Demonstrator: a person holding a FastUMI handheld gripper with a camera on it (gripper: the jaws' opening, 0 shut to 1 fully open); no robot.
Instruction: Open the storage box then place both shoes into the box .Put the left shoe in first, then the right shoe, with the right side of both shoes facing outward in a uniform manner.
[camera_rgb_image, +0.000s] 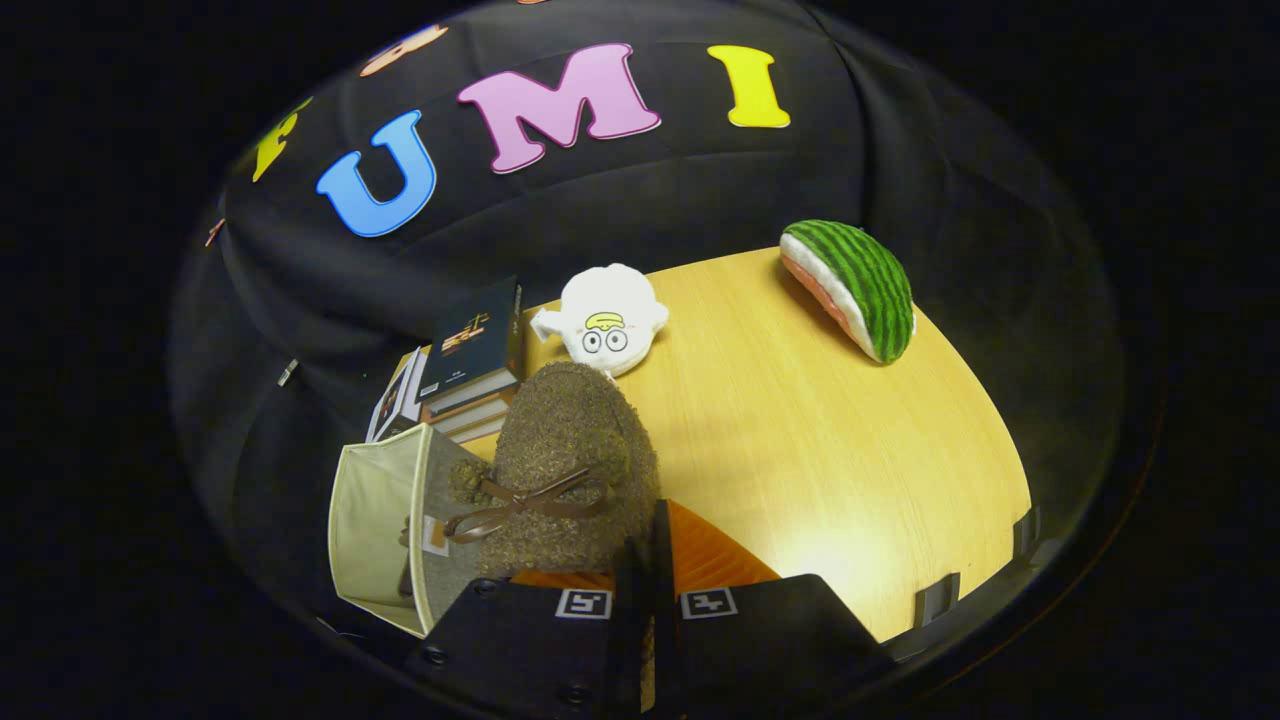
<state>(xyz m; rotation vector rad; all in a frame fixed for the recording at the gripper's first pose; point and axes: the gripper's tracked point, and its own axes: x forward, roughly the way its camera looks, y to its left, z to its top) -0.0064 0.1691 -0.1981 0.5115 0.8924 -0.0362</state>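
The gripper is clamped on the fuzzy brown shoe, lifted at 11 o'clock beside the open storage box. Bare table spreads toward 2 o'clock, its edge curving beyond the right finger.

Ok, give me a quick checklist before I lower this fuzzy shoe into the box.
1. Hold: jaws of the gripper closed together on the brown fuzzy shoe with a ribbon bow: ok.
2. Beige fabric storage box open: ok.
3. Shoe over the opening: partly, it hangs at the box's near wall: not ok.
4. First shoe already in the box: a fuzzy shape shows inside: cannot tell.
5. Right side facing outward: cannot tell.
6. Stack of books behind the box, apart from the shoe: ok.
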